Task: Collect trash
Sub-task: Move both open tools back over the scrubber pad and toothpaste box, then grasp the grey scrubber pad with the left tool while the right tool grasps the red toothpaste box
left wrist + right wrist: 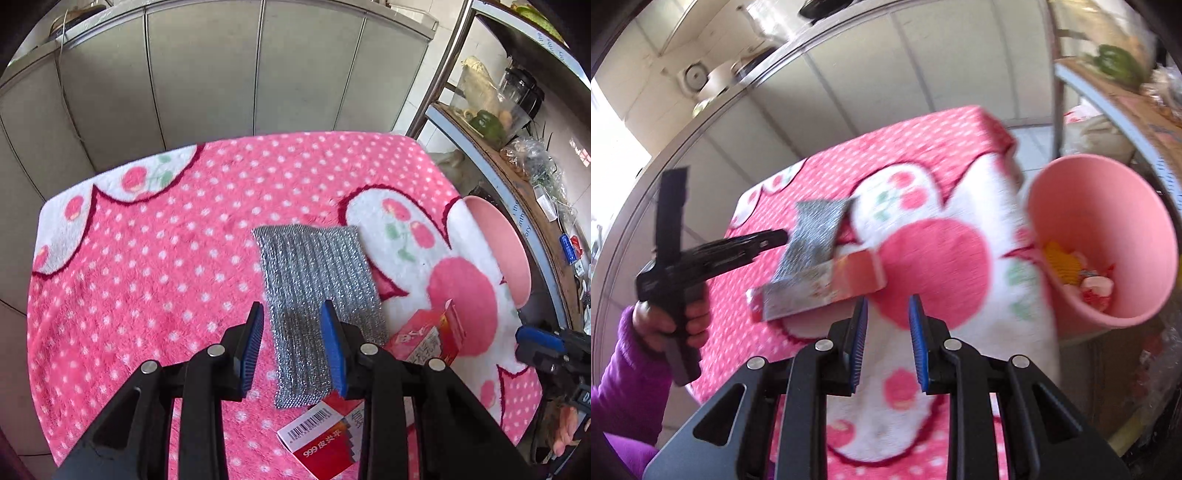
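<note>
In the left wrist view my left gripper (292,304) hovers open over a silver scouring pad (314,295) lying flat on the pink dotted cloth (147,258), with nothing between its blue pads. A red carton (428,339) lies right of the pad, and a red-and-white barcode box (321,439) lies below it. In the right wrist view my right gripper (888,299) is open and empty above the cloth (934,266), just below a red carton (827,284). The pink bin (1108,240) stands at the table's right edge with scraps in it.
Grey cabinet doors (207,74) run behind the table. A metal shelf (517,155) crowded with jars and bags stands at the right, beyond the pink bin (498,251). A hand in a purple sleeve (628,369) holds the left gripper (779,236) at the left.
</note>
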### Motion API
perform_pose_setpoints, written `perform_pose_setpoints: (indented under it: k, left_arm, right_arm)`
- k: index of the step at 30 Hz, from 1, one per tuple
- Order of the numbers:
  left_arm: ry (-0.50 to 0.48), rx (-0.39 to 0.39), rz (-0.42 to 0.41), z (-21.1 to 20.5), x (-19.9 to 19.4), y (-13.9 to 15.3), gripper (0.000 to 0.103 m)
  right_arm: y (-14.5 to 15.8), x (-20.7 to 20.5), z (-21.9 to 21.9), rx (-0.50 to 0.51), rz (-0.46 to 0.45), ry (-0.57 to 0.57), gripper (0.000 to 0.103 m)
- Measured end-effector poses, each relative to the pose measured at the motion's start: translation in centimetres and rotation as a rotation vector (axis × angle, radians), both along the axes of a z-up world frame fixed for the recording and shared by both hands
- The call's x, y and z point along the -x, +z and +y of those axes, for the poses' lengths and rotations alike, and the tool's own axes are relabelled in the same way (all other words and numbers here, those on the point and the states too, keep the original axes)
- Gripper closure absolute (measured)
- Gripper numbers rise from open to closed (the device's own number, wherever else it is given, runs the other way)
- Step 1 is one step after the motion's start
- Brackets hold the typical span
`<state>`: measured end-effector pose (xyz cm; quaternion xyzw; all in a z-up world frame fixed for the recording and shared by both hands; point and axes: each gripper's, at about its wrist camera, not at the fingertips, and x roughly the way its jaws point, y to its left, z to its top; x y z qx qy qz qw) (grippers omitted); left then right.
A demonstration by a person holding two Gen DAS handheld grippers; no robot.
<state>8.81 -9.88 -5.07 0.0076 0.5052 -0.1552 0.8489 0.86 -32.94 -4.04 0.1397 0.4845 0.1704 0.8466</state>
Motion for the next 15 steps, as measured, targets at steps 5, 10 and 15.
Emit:
perform_pose_setpoints:
  k: [5, 10, 15]
  left_arm:
    - [-0.01, -0.003, 0.048, -0.3, -0.1, -1.6, 0.072]
    - [-0.013, -0.041, 0.026, -1.0, 0.3, -1.8, 0.07]
    - [-0.014, -0.012, 0.01, -0.9, 0.6, -1.8, 0.084]
  right_arm:
    - [-0.5, 0.2, 2.5, 0.014, 0.031, 0.062, 0.08]
    - [-1.6, -0.1, 3.5, -0.018, 0.092, 0.075, 0.077]
    - [-2.1, -0.2, 4.3, -0.044, 0.112, 0.092, 0.068]
